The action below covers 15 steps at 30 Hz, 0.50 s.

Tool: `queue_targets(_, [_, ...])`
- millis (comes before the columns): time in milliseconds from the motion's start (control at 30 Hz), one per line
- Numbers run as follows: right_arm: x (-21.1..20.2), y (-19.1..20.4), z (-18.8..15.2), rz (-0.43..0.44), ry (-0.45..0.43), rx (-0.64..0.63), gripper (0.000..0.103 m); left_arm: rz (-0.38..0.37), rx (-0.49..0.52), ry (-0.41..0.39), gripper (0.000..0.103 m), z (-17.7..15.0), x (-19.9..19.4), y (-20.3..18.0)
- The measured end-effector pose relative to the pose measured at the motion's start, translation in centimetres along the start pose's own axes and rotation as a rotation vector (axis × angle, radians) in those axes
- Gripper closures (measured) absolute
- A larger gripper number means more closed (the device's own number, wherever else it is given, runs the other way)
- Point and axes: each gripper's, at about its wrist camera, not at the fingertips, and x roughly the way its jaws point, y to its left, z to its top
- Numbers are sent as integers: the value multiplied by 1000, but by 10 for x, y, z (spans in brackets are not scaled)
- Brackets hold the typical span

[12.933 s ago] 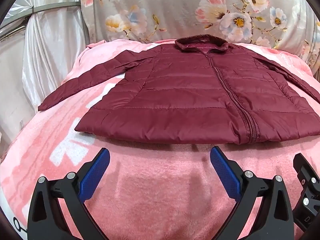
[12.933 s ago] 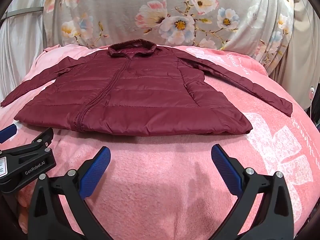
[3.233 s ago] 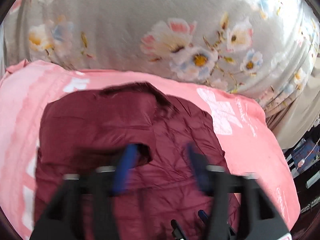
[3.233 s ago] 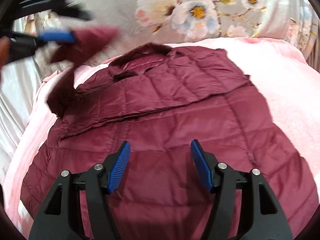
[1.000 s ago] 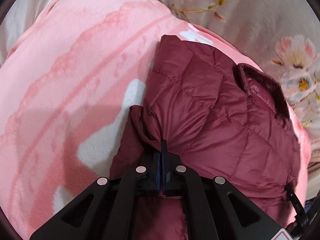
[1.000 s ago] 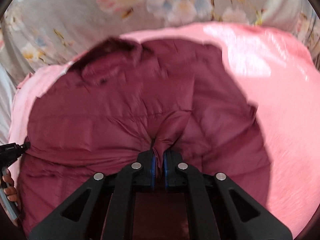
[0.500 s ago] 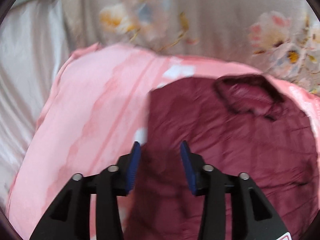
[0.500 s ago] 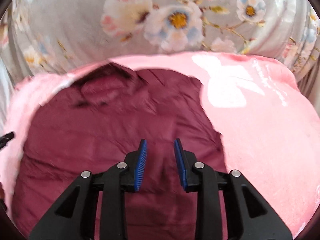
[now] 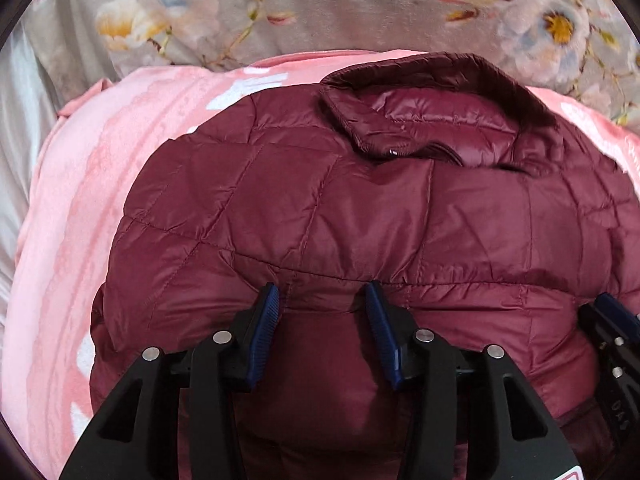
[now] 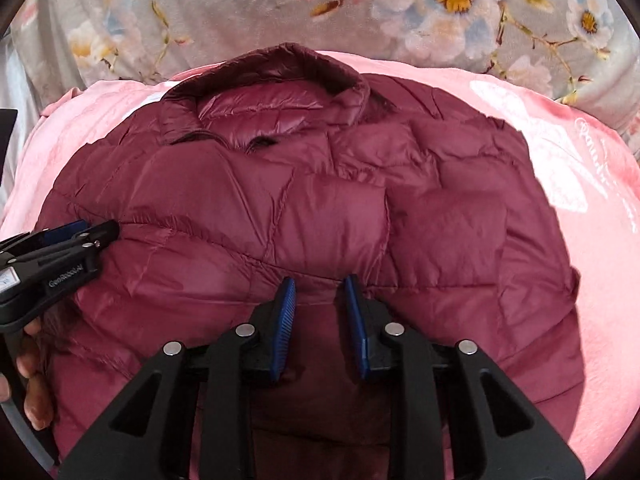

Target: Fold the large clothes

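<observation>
A maroon quilted puffer jacket (image 9: 360,216) lies on the pink blanket, collar (image 9: 436,92) at the far side, both sides folded inward over the body. It also shows in the right wrist view (image 10: 304,208). My left gripper (image 9: 322,300) is open and empty, its blue pads just above a folded edge left of the jacket's middle. My right gripper (image 10: 318,290) is open with a narrow gap, empty, above the folded edge right of the middle. The left gripper also shows in the right wrist view (image 10: 68,240) at the left edge, and the right gripper's tips show at the left wrist view's right edge.
A pink plush blanket (image 9: 80,208) covers the surface and shows around the jacket in the right wrist view (image 10: 600,240). A grey floral cloth (image 9: 340,4) hangs behind. A pale curtain (image 9: 16,92) is at the far left.
A second ago both grippers were shut on pinched jacket fabric. Both have let go and opened, and both have pulled back toward the near side over the folded jacket.
</observation>
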Motion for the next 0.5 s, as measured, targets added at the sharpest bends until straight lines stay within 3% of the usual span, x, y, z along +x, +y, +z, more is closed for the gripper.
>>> queue_targets(500, [1, 4, -3, -10, -8, -8, 78, 70, 11, -43, 52, -7, 1, -10])
